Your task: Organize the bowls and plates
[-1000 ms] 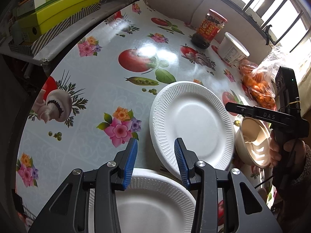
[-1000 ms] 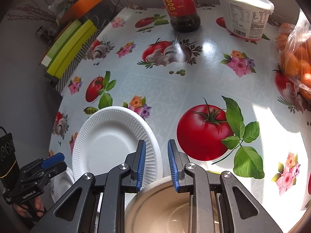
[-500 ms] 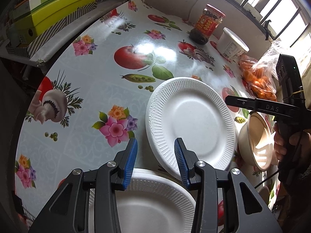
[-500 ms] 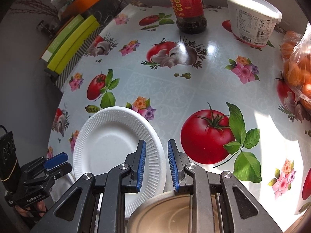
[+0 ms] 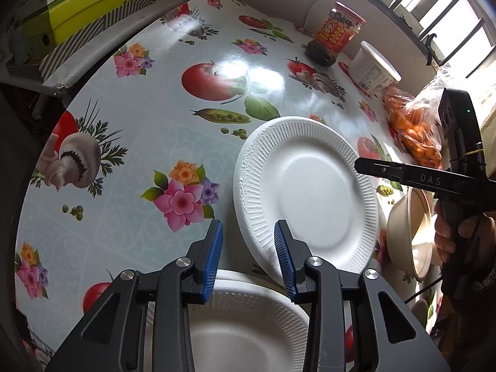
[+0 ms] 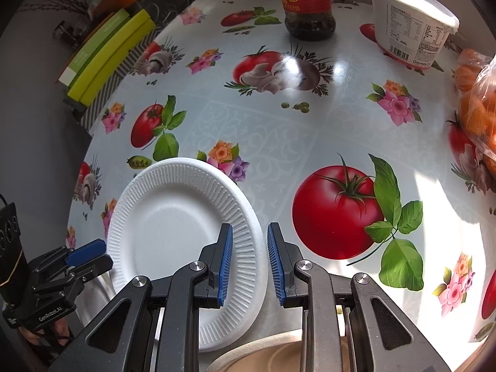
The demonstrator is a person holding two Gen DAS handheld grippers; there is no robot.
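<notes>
Left wrist: left hand-held gripper (image 5: 248, 257) closing around plate (image 5: 310, 195); right hand-held gripper (image 5: 357, 165) "DAS" clenched.

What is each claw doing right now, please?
Left claw: open, closing on the white plate rim.
Right claw: closed, holding nothing.

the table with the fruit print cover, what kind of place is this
Probably a home kitchen or dining corner: a patterned oilcloth table holds a chili sauce jar, a white food tub and a bag of oranges, beside a barred window.
</notes>
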